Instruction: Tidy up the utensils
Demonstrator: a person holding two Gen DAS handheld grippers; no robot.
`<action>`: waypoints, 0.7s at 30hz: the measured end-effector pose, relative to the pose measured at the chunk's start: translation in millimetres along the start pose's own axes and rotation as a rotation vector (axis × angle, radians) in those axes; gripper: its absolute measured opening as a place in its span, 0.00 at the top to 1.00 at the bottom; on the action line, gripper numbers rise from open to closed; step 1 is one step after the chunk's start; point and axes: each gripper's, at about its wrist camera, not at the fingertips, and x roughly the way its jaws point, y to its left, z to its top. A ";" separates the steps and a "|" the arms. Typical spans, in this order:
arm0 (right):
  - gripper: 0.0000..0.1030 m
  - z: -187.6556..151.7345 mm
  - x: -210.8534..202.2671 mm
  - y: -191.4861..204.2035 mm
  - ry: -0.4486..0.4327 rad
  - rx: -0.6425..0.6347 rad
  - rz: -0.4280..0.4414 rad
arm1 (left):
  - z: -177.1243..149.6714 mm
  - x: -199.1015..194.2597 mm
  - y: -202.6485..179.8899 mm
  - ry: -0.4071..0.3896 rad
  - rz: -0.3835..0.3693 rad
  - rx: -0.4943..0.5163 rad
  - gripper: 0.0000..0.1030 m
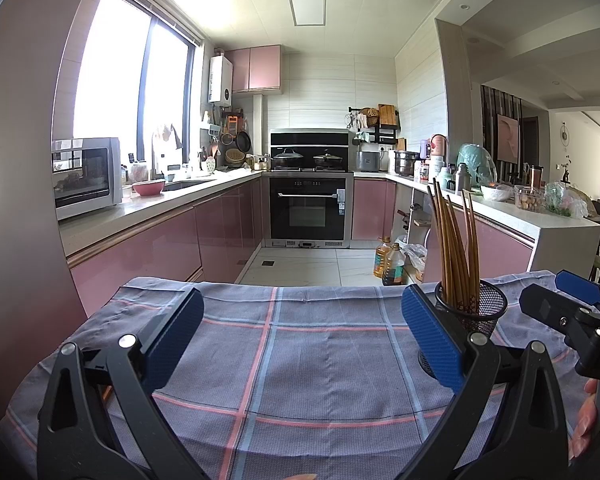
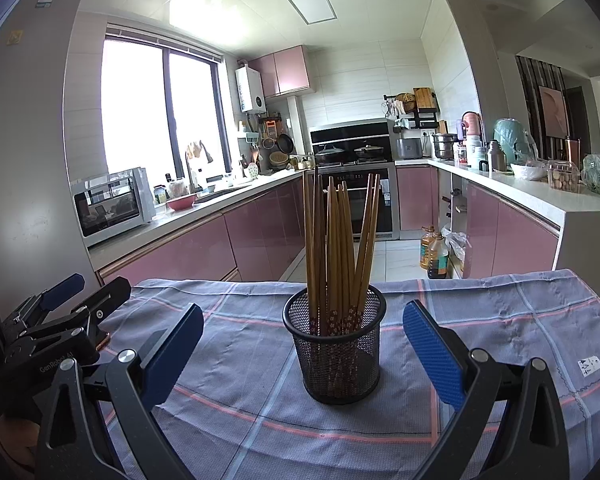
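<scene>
Looking at checked cloth (image 2: 480, 320) on worktop, mesh holder (image 2: 334, 356) mid-cloth, chopsticks (image 2: 336, 248) upright inside. Both tongs, left (image 1: 302, 338) and right (image 2: 302, 350), apart, empty. Sticks probably light, stiff, slippery; pinch near tops.

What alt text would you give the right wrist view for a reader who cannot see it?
A black mesh cup holding upright wooden chopsticks stands on a plaid grey cloth, straight ahead of the open, empty right gripper. The left gripper shows at the left edge, and a pink-cabinet kitchen lies behind.
</scene>
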 end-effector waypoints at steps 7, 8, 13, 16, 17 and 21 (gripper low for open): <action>0.06 -0.5 0.1 0.8 0.001 0.002 -0.001 | 0.1 -0.3 0.0 -0.001 0.000 0.000 0.05; 0.06 -0.5 0.1 0.6 0.001 0.003 0.001 | 0.2 -0.1 0.0 -0.001 0.001 0.000 0.05; 0.06 -0.5 0.1 0.8 0.001 0.003 0.000 | 0.1 0.2 -0.2 0.001 -0.001 -0.001 0.05; 0.06 -0.6 0.1 0.7 0.001 0.003 -0.001 | -0.1 0.5 -0.4 0.002 -0.001 0.000 0.05; 0.06 -0.6 0.1 0.8 0.001 0.004 0.000 | 0.0 0.1 -0.4 0.000 0.000 0.000 0.05; 0.06 -0.4 -0.2 -0.6 0.001 0.004 0.000 | -0.7 0.8 -0.5 0.001 -0.001 0.002 0.05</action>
